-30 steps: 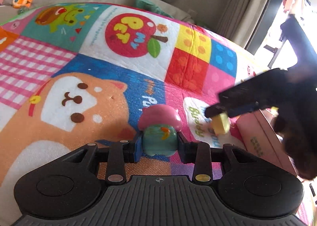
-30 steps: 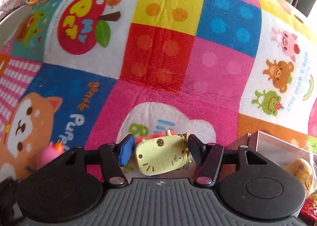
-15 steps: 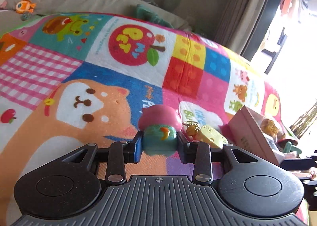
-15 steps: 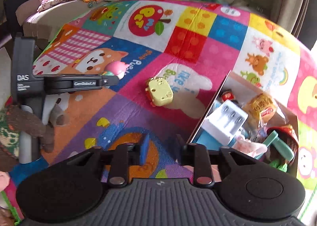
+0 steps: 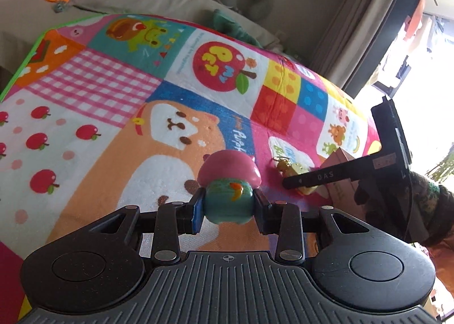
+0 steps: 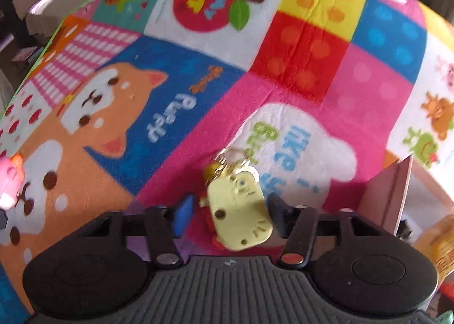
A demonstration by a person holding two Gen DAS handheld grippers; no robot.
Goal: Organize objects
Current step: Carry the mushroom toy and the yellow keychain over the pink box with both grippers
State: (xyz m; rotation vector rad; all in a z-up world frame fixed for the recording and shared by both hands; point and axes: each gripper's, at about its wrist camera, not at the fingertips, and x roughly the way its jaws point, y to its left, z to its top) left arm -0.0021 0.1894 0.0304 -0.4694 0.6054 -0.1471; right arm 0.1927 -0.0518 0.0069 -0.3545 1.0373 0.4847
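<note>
Midway through tidying, the left gripper (image 5: pixel 228 204) pinches a mushroom toy (image 5: pixel 228 185) while the right gripper (image 6: pixel 228 217), fingers spread, straddles a yellow keychain toy (image 6: pixel 238 210) lying on the play mat (image 6: pixel 283 91) beside the pink box (image 6: pixel 397 196).

A bright patchwork play mat (image 5: pixel 176 88) fills most of both views. On it, right of centre, lies a yellow toy (image 6: pixel 239 213), with a pink box (image 6: pixel 397 196) at the right edge.
</note>
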